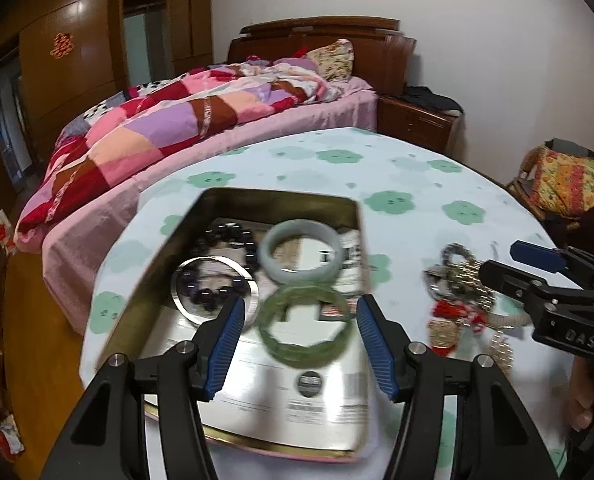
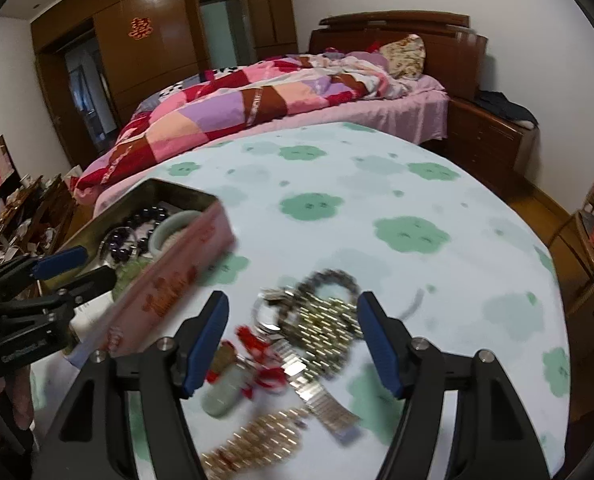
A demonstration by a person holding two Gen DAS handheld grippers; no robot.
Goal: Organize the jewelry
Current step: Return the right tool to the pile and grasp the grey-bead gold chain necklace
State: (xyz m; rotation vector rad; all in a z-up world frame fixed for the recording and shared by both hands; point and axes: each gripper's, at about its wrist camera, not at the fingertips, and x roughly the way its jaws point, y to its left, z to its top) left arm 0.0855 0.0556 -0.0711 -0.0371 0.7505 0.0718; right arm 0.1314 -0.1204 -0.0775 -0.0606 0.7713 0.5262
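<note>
An open metal tin (image 1: 347,216) (image 2: 169,292) sits on the table's left part. In it lie a dark green bangle (image 1: 305,320), a pale jade bangle (image 1: 301,253), a silver bangle (image 1: 213,295) and dark bead bracelets (image 1: 233,236). My left gripper (image 1: 300,344) is open, with the green bangle lying loose between its fingers. A pile of jewelry (image 2: 317,324) (image 1: 463,292) lies on the cloth to the right: gold and silver watch bands, a red-corded pendant (image 2: 225,396). My right gripper (image 2: 293,344) is open over that pile, empty.
The table has a white cloth with green flowers (image 2: 409,232). A bed with a patchwork quilt (image 1: 185,128) stands behind it, a wooden nightstand (image 1: 417,124) at its right, wardrobes on the far wall. A chair with cushions (image 1: 565,184) stands on the right.
</note>
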